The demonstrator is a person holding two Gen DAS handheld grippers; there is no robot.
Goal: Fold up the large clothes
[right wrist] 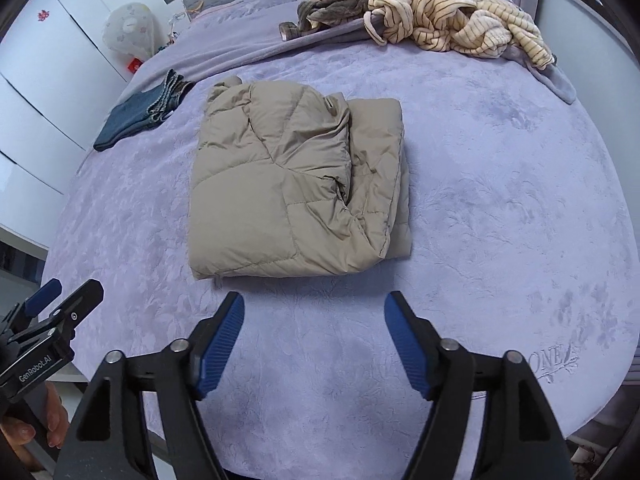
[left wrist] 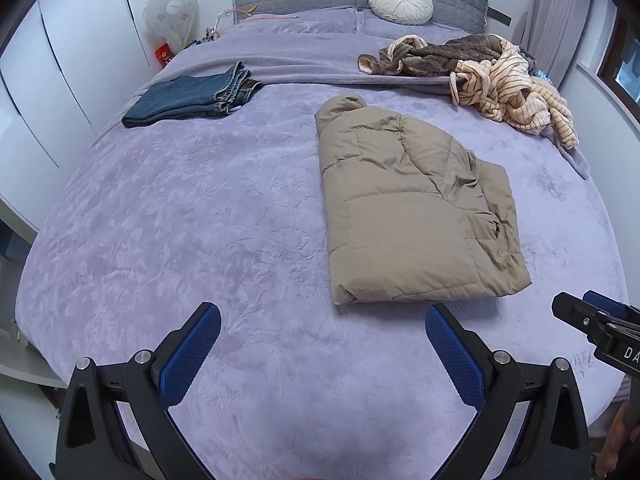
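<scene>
— Where's the jacket?

— Folded, lying at mid-frame on the bed [right wrist: 500,208]: the tan jacket [right wrist: 296,184] is a padded block just above my right tongs [right wrist: 314,312].

— Holding anything?

— No. Right tongs spread wide, nothing between them. Left tongs [left wrist: 322,322] released too, over bare cover.

— And the rest?

— Folded jeans [left wrist: 192,98] upper left, a striped heap [left wrist: 516,92] upper right.
</scene>
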